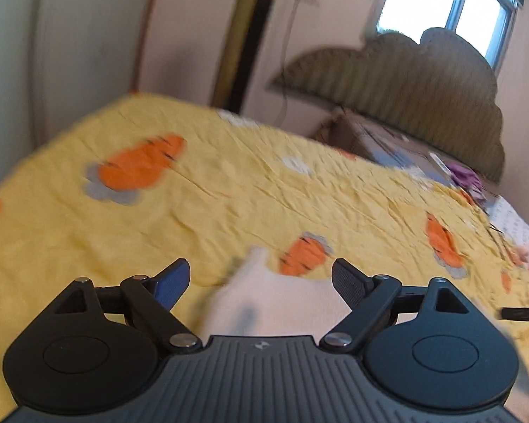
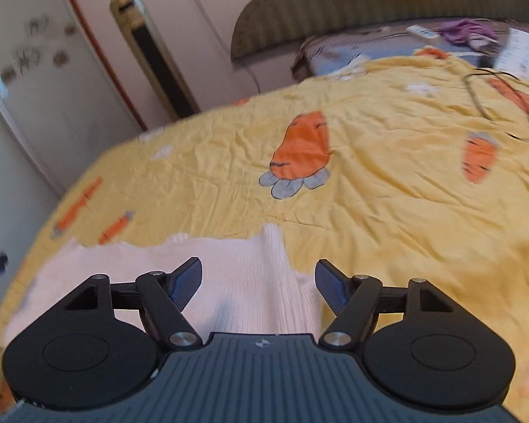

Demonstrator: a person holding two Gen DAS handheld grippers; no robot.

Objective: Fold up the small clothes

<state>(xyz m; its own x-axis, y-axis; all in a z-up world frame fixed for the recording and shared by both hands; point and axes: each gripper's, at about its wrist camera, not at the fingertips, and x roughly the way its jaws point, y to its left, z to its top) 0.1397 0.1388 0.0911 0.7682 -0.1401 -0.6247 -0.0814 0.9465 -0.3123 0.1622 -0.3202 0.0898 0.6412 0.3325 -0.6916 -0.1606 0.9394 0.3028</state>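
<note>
A small white ribbed knit garment (image 2: 229,275) lies flat on a yellow carrot-print bedspread (image 2: 388,183). In the right wrist view it spreads to the left and runs under my right gripper (image 2: 258,283), which is open and empty just above it. In the left wrist view the garment (image 1: 271,299) is blurred, with one strap pointing away. My left gripper (image 1: 261,282) is open and empty over it. The near part of the garment is hidden by both gripper bodies.
The bedspread (image 1: 229,190) covers a bed with a padded green headboard (image 1: 405,81) at the far end. Purple cloth (image 2: 462,31), a white remote (image 2: 421,31) and a dark cable (image 2: 483,81) lie near the headboard. White wardrobe doors (image 2: 35,81) stand at left.
</note>
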